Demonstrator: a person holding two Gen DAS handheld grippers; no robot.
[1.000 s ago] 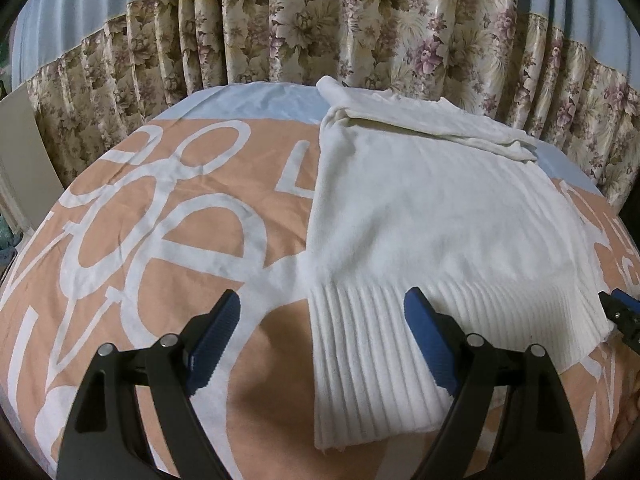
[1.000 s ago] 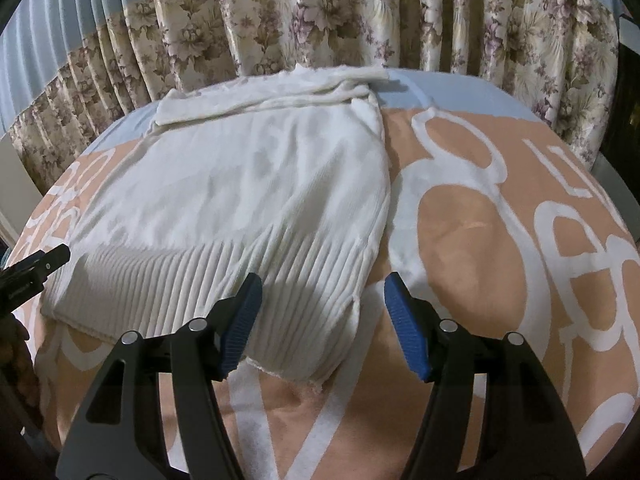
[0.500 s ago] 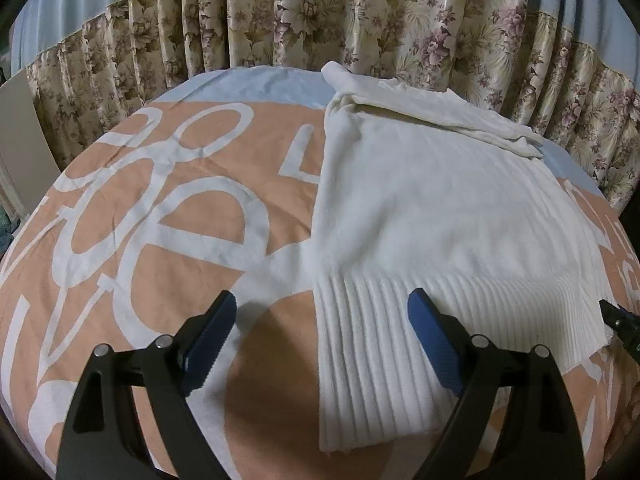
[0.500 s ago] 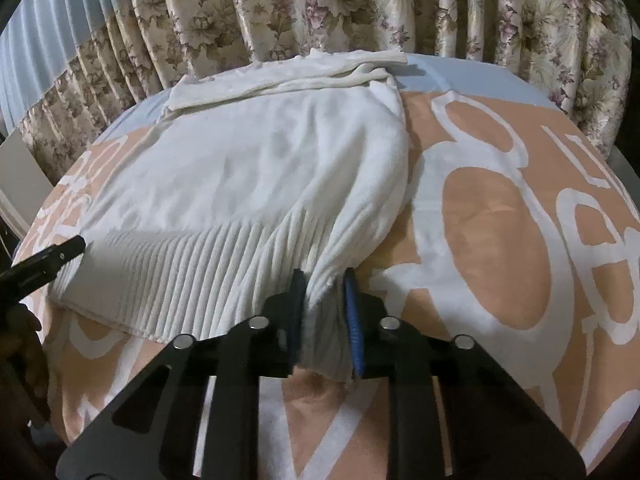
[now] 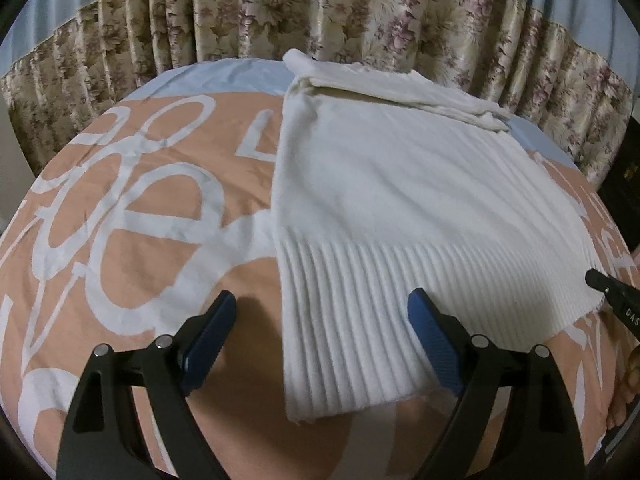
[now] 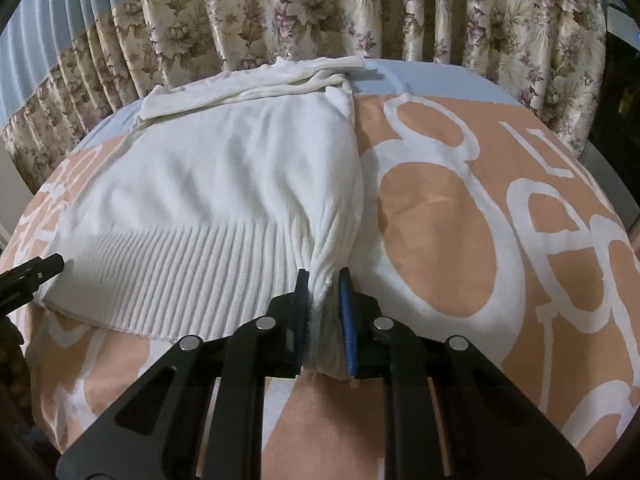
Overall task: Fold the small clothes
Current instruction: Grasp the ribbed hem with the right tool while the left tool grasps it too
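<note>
A white knit sweater (image 5: pixel 384 196) lies flat on the bed, ribbed hem toward me, sleeves folded across its far end. My left gripper (image 5: pixel 322 322) is open, its blue pads either side of the hem's left corner, just above it. My right gripper (image 6: pixel 324 296) is shut on the hem's right corner of the sweater (image 6: pixel 224 184), bunching the ribbing between its pads. The right gripper's tip shows at the right edge of the left wrist view (image 5: pixel 612 292). The left gripper's tip shows at the left edge of the right wrist view (image 6: pixel 32 276).
The bed has an orange cover with large white letters (image 5: pixel 132 208), also in the right wrist view (image 6: pixel 500 216). Floral curtains (image 5: pixel 320 12) hang close behind the bed's far edge. A dark opening (image 6: pixel 624 92) is at the far right.
My right gripper closed on the hem's right corner and has kept hold, lifting and bunching it slightly. My left gripper moved in closer over the left corner, still open.
</note>
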